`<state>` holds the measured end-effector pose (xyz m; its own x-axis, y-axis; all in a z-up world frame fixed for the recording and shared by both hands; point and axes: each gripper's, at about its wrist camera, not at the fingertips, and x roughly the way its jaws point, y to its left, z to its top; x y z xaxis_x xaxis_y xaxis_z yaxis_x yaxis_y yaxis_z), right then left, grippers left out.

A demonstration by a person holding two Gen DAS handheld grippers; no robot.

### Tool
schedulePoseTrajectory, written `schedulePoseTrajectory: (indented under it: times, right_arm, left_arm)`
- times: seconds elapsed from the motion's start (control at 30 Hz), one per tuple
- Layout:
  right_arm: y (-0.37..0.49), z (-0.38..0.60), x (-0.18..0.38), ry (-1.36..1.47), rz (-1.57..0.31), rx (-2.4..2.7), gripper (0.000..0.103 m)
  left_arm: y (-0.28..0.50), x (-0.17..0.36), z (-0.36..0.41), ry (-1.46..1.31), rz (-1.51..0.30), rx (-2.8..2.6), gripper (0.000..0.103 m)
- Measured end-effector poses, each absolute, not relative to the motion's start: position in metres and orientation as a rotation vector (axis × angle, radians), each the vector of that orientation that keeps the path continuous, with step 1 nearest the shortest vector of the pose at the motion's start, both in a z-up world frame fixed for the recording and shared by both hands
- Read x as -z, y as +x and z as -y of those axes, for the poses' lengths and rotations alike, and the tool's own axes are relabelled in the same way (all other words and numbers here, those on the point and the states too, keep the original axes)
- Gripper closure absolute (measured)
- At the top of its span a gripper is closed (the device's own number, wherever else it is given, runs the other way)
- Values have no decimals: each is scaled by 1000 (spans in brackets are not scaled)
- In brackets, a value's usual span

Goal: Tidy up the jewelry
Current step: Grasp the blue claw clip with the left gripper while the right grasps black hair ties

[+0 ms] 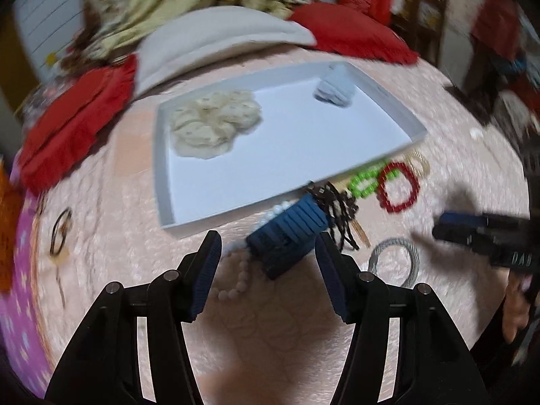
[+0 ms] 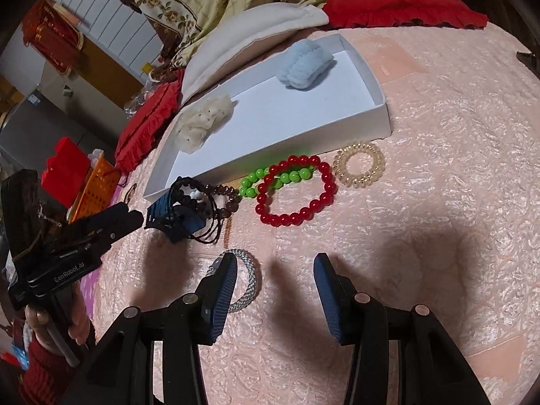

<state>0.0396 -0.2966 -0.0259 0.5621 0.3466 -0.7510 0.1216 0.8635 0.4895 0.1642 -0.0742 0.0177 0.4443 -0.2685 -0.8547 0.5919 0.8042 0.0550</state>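
A white tray [image 1: 162, 168] [image 2: 381, 118] on the pink bedspread holds a cream scrunchie [image 1: 212, 123] [image 2: 202, 121] and a light blue scrunchie [image 1: 335, 89] [image 2: 305, 64]. In front of it lie a dark blue hair claw [image 1: 290, 233] [image 2: 172, 216], dark brown beads [image 1: 337, 209] [image 2: 216, 195], a pearl strand [image 1: 236, 280], a green bracelet [image 1: 366, 179] [image 2: 280, 175], a red bracelet [image 1: 400, 187] [image 2: 297, 190], a coil hair tie [image 2: 359, 165] and a grey woven bracelet [image 1: 396, 260] [image 2: 249, 280]. My left gripper [image 1: 268, 263] is open just short of the claw. My right gripper [image 2: 273, 290] is open and empty beside the grey bracelet.
Red cushions [image 1: 74, 125] [image 2: 398, 3] and a white pillow [image 1: 219, 44] lie behind the tray. An orange basket [image 2: 94, 192] and red box [image 2: 65, 168] sit at the left. A dark hair tie [image 1: 60, 233] lies far left.
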Motion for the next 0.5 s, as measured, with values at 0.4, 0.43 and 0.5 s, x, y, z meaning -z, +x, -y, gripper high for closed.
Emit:
schedulePoseTrajectory:
  times: [0.4, 0.43, 0.5]
  right_arm:
    - [55, 303, 33, 547, -984, -126, 58]
    - [55, 303, 32, 550, -979, -134, 58]
    - [57, 301, 32, 553, -972, -149, 58]
  left_arm:
    - [179, 9, 99, 504, -1016, 597, 62]
    - [178, 9, 98, 494, -1025, 587, 65]
    - [175, 5, 92, 424, -1042, 606, 69]
